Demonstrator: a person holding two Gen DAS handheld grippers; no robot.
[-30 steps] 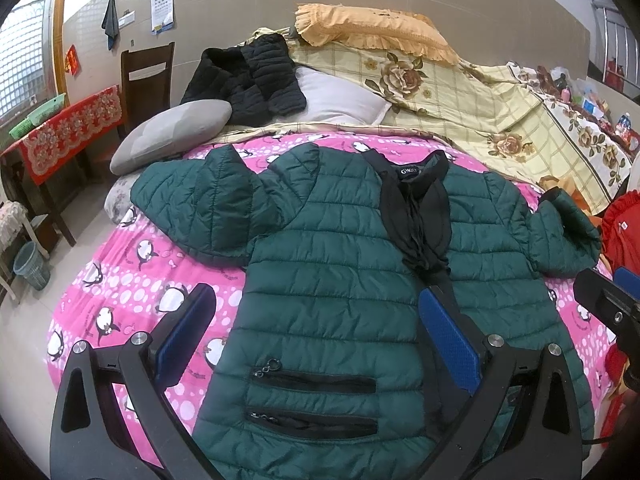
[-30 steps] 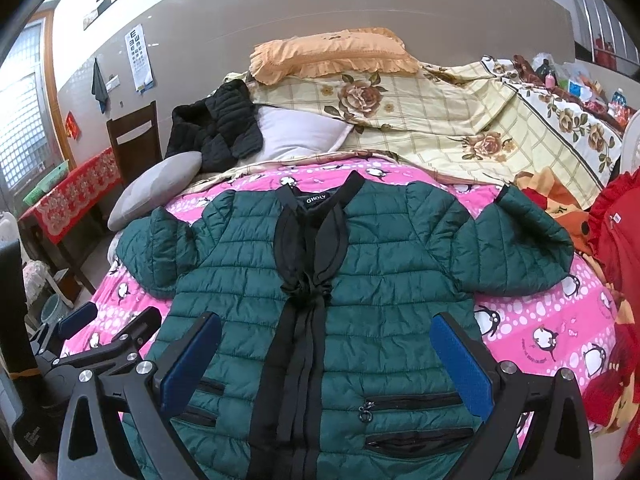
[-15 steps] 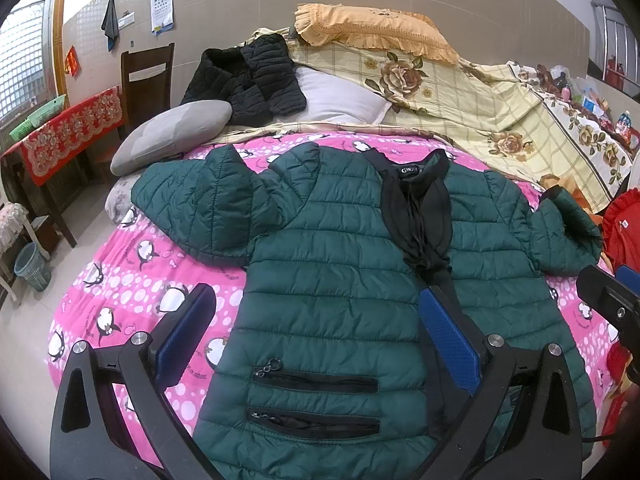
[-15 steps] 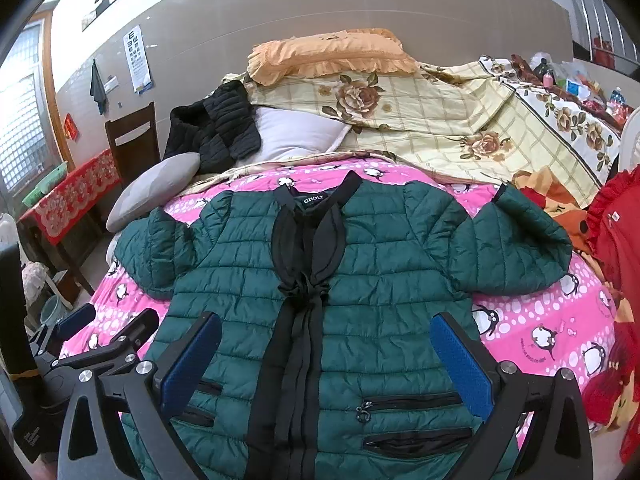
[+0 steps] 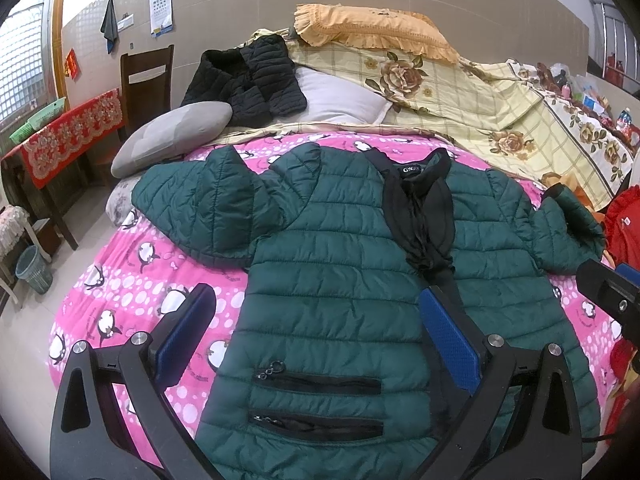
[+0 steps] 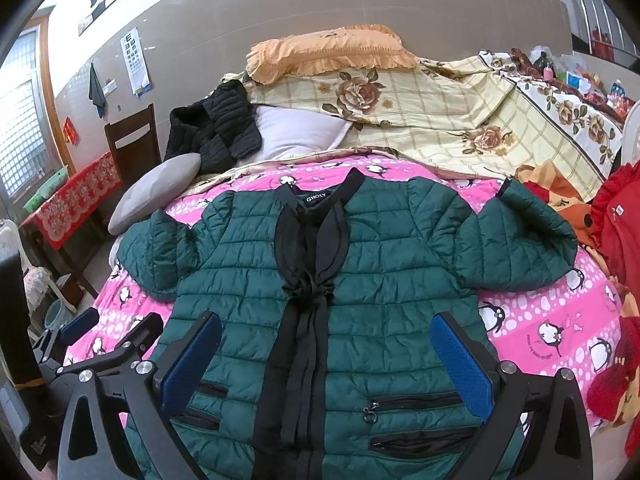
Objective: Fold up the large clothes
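Note:
A dark green quilted jacket (image 5: 344, 280) with a black collar and front band lies face up on the pink penguin bedsheet (image 5: 132, 280), both sleeves bent outward. It also shows in the right wrist view (image 6: 392, 280). My left gripper (image 5: 316, 336) is open and empty, hovering above the jacket's left lower half near the pocket zips (image 5: 316, 384). My right gripper (image 6: 326, 356) is open and empty above the jacket's lower middle, with the black front band (image 6: 296, 360) between its fingers. The left gripper also shows at the left edge of the right wrist view (image 6: 80, 328).
A grey pillow (image 5: 172, 136), a black jacket (image 5: 248, 76), a white pillow, an orange pillow (image 5: 372, 28) and a floral quilt (image 5: 500, 112) lie at the head of the bed. A chair, a red-clothed table and a bin (image 5: 34, 268) stand left. Red cloth (image 6: 620, 264) lies right.
Both grippers have shifted very slightly; the jacket has not moved and both grippers stay open.

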